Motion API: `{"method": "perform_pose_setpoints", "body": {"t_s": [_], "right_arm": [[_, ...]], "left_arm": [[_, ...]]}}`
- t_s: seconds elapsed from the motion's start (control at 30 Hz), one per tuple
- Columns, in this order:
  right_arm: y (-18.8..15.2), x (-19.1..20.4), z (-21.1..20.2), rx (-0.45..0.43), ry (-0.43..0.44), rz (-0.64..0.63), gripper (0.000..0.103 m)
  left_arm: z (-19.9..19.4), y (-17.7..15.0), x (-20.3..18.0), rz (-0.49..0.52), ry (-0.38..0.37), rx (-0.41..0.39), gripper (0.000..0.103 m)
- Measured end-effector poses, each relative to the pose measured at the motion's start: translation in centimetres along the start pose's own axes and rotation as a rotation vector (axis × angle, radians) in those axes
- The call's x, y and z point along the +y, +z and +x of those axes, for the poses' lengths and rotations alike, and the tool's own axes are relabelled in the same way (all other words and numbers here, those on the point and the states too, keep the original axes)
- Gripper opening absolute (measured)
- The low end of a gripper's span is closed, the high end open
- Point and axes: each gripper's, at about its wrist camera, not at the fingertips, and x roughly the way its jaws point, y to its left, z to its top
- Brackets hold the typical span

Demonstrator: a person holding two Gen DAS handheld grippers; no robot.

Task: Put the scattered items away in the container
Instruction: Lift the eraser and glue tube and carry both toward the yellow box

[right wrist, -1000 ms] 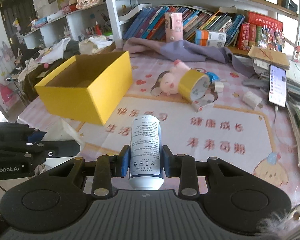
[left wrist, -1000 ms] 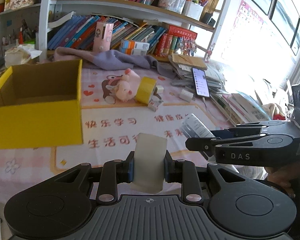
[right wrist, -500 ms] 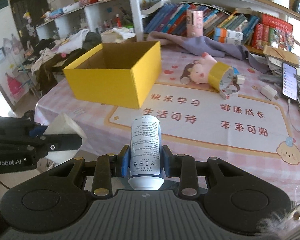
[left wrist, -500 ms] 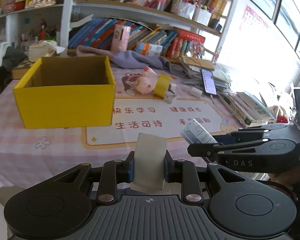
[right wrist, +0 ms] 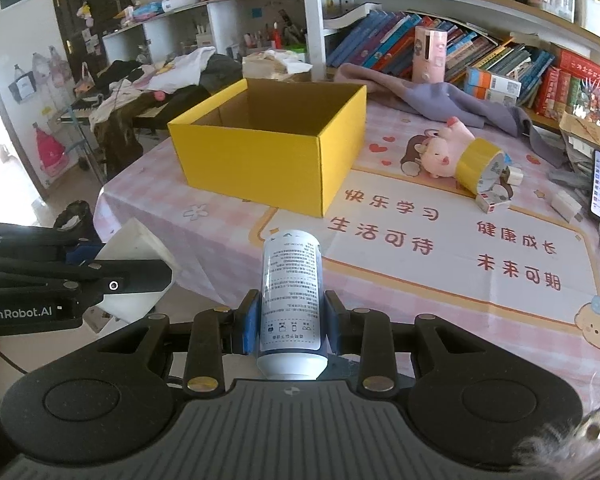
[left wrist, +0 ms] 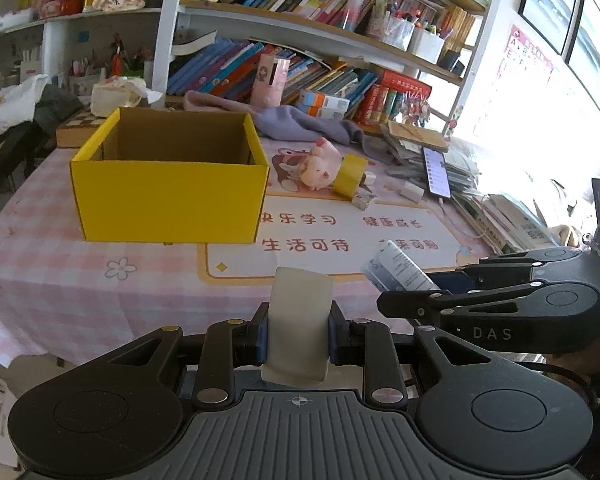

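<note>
My left gripper [left wrist: 298, 338] is shut on a pale white block [left wrist: 300, 320], held off the table's near edge. My right gripper [right wrist: 291, 324] is shut on a white spray can [right wrist: 291, 296] with small print. In the left wrist view the right gripper [left wrist: 384, 280] and its spray can [left wrist: 396, 270] show at the right. The right wrist view has the left gripper [right wrist: 168, 266] with the white block [right wrist: 134, 268] at the left. An open yellow cardboard box [left wrist: 168, 200] [right wrist: 260, 160] stands on the pink table, its floor hidden. A pink pig toy [left wrist: 318, 166] [right wrist: 444, 150] and a yellow tape roll [left wrist: 350, 174] [right wrist: 480, 166] lie beyond it.
A checked pink tablecloth [left wrist: 60, 280] with a printed mat [right wrist: 440, 248] covers the table. A phone [left wrist: 436, 172], a white charger [left wrist: 412, 191], a small box [right wrist: 492, 202] and a purple cloth [left wrist: 300, 124] lie at the back right. Bookshelves [left wrist: 300, 76] stand behind.
Both grippers have drawn back from the table with their items, so the yellow box and toys look smaller and farther. The grips have not changed.
</note>
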Motion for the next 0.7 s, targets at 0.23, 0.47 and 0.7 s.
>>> {"method": "perform_pose_setpoints", "body": {"t_s": [0.23, 0.47, 0.7], "right_arm": [[0.3, 1.3, 0.4, 0.007, 0.032, -0.029, 0.031], [0.6, 2.6, 1.1, 0.01, 0.063, -0.05, 0.031], [1.0, 3.4, 1.8, 0.025, 0.095, -0.075, 0.031]], "left_arm": [[-0.7, -0.4, 0.4, 0.003, 0.02, 0.005, 0.025], [-1.5, -0.9, 1.8, -0.032, 0.055, 0.012, 0.025], [-1.7, -1.2, 2.6, -0.057, 0.074, 0.024, 0.025]]}}
